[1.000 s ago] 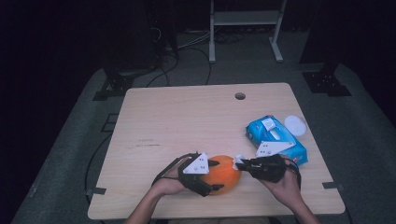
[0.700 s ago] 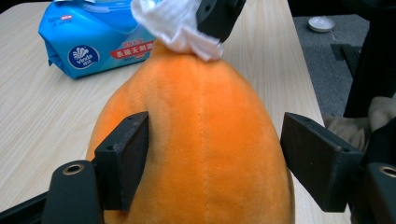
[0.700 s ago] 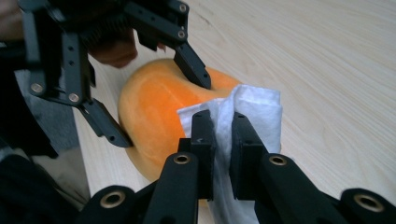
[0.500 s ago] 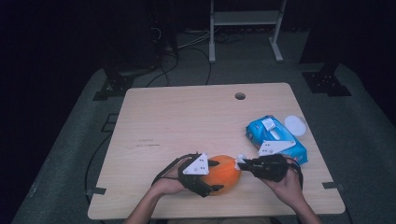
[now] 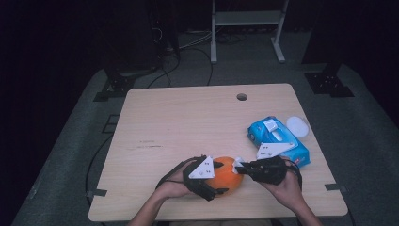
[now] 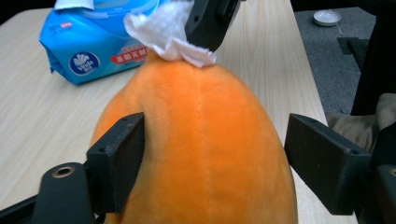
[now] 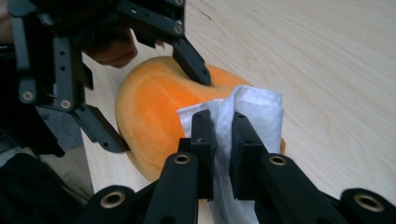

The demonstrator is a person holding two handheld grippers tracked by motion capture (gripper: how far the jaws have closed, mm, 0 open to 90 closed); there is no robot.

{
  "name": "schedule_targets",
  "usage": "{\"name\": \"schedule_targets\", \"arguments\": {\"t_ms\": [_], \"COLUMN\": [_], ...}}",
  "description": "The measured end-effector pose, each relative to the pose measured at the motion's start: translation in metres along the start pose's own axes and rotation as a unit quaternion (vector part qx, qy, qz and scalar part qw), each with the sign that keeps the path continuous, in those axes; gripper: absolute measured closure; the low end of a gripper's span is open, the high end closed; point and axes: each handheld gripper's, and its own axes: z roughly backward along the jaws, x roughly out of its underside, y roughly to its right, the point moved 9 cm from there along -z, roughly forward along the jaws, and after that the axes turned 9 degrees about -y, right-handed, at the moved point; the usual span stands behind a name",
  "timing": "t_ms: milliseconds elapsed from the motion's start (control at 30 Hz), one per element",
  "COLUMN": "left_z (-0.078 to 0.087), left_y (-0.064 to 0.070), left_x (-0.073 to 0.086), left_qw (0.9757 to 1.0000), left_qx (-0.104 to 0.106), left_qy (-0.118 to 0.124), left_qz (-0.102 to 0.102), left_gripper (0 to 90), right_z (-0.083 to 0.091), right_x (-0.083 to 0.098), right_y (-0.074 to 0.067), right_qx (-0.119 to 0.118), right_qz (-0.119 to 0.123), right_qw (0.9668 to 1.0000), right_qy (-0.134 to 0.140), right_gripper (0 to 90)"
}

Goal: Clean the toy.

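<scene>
An orange plush fruit (image 5: 226, 175) lies near the table's front edge. My left gripper (image 5: 219, 179) straddles it from the left. Its jaws have just been opening and now stand open. In the left gripper view the fruit (image 6: 201, 154) sits between them, brushing the left jaw, with a gap at the right jaw. My right gripper (image 5: 237, 165) comes in from the right, shut on a folded white wipe (image 7: 257, 105). The wipe (image 6: 163, 32) rests against the fruit's far end (image 7: 159, 107).
A blue pack of wet wipes (image 5: 277, 141) lies at the right of the wooden table (image 5: 188, 122), with a small white round lid (image 5: 296, 125) beside it. A cable hole (image 5: 242, 97) sits near the far edge. Dark floor and stands lie beyond.
Both hands stay where they were. The fruit and the wipe show no shift in the high view.
</scene>
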Motion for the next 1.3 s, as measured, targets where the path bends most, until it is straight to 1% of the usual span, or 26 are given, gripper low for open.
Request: {"name": "schedule_targets", "arguments": {"t_ms": [33, 100, 133, 167, 233, 300, 333, 367, 433, 467, 500, 567, 633, 667, 700, 733, 767, 800, 833, 900, 967, 1033, 1067, 1133, 1200, 1300], "left_z": [0.003, 0.009, 0.009, 0.008, 0.005, 0.003, 0.002, 0.001, 0.0, 0.0, 0.002, 0.006, 0.011, 0.012, 0.011, 0.01, 0.007, 0.006, 0.005, 0.005, 0.004, 0.005, 0.005, 0.006, 0.007, 0.009], "left_y": [-0.003, -0.013, -0.016, -0.015, -0.011, -0.008, -0.007, -0.004, 0.001, 0.001, -0.001, -0.004, -0.009, -0.012, -0.014, -0.015, -0.014, -0.014, -0.014, -0.015, -0.014, -0.014, -0.014, -0.015, -0.016, -0.019], "left_x": [-0.001, 0.0, 0.002, 0.003, 0.005, 0.004, 0.003, 0.001, -0.002, -0.002, -0.001, -0.001, -0.001, 0.002, 0.005, 0.007, 0.009, 0.009, 0.009, 0.008, 0.008, 0.008, 0.009, 0.01, 0.012, 0.015], "left_qw": [0.9999, 0.9992, 0.9989, 0.9987, 0.9994, 0.9997, 0.9998, 0.9999, 1.0, 0.9999, 1.0, 1.0, 0.9996, 0.9995, 0.9994, 0.9992, 0.9989, 0.9989, 0.999, 0.9988, 0.9988, 0.9988, 0.9989, 0.9987, 0.9984, 0.9975], "left_qx": [-0.001, -0.017, -0.016, -0.01, -0.007, -0.003, -0.002, -0.003, -0.004, -0.007, -0.006, -0.005, -0.006, -0.008, -0.008, -0.005, 0.006, 0.008, 0.004, 0.0, -0.001, -0.002, -0.001, 0.0, 0.004, 0.012], "left_qy": [0.007, 0.008, 0.008, 0.012, 0.004, 0.0, -0.001, -0.002, -0.005, -0.008, -0.004, 0.002, 0.015, 0.007, 0.001, 0.004, 0.011, 0.01, 0.008, 0.005, 0.007, 0.004, 0.003, 0.004, 0.008, 0.017], "left_qz": [0.01, 0.034, 0.044, 0.048, 0.035, 0.026, 0.021, 0.01, -0.004, -0.008, -0.003, 0.004, 0.022, 0.031, 0.035, 0.04, 0.046, 0.045, 0.043, 0.049, 0.049, 0.048, 0.047, 0.05, 0.056, 0.068], "left_gripper": [19.4, 15.0, 13.5, 14.6, 20.2, 22.2, 22.5, 22.6, 22.4, 22.2, 22.1, 20.0, 15.7, 11.0, 10.4, 10.8, 13.6, 16.8, 19.5, 24.1, 25.3, 25.5, 25.5, 25.5, 25.5, 25.5], "right_z": [0.0, 0.0, 0.001, 0.001, 0.002, 0.002, 0.002, 0.002, 0.002, 0.001, 0.0, 0.0, 0.0, 0.001, 0.002, 0.003, 0.005, 0.005, 0.005, 0.005, 0.006, 0.007, 0.007, 0.006, 0.005, 0.005], "right_x": [0.002, 0.006, 0.008, 0.009, 0.009, 0.006, 0.004, 0.002, -0.005, -0.006, -0.006, -0.004, 0.0, 0.003, 0.005, 0.007, 0.008, 0.009, 0.009, 0.007, 0.004, -0.002, -0.005, -0.006, -0.004, 0.006], "right_y": [0.002, 0.008, 0.011, 0.013, 0.014, 0.009, 0.005, 0.001, -0.012, -0.015, -0.016, -0.012, -0.004, 0.0, 0.004, 0.007, 0.01, 0.012, 0.012, 0.009, 0.005, -0.005, -0.01, -0.011, -0.006, 0.011], "right_qx": [-0.001, 0.002, 0.002, -0.004, -0.007, -0.003, -0.002, -0.004, -0.027, -0.024, -0.017, -0.02, -0.016, -0.015, -0.012, -0.011, -0.012, -0.014, -0.014, -0.007, -0.002, -0.013, -0.013, -0.003, -0.006, 0.011], "right_qz": [-0.005, -0.014, -0.02, -0.029, -0.029, -0.022, -0.015, -0.011, 0.008, 0.017, 0.022, 0.014, 0.002, -0.005, -0.012, -0.019, -0.025, -0.029, -0.03, -0.025, -0.017, -0.004, 0.006, 0.014, 0.006, -0.012], "right_qw": [1.0, 0.9999, 0.9998, 0.9996, 0.9995, 0.9997, 0.9999, 0.9999, 0.9996, 0.9996, 0.9996, 0.9997, 0.9999, 0.9999, 0.9999, 0.9998, 0.9996, 0.9995, 0.9995, 0.9997, 0.9998, 0.9998, 0.9998, 0.9999, 0.9999, 0.9999], "right_qy": [-0.001, -0.004, -0.005, -0.003, -0.004, -0.005, -0.004, -0.002, 0.009, 0.005, 0.0, 0.001, 0.0, 0.0, 0.0, 0.002, 0.005, 0.005, 0.004, 0.003, 0.004, 0.013, 0.011, 0.006, 0.008, 0.002], "right_gripper": [81.2, 81.1, 81.1, 81.0, 81.0, 81.0, 81.0, 81.0, 81.0, 81.0, 81.1, 81.1, 81.1, 81.1, 81.1, 81.1, 81.1, 81.1, 81.1, 81.1, 81.2, 81.1, 81.1, 81.1, 81.1, 81.1]}}
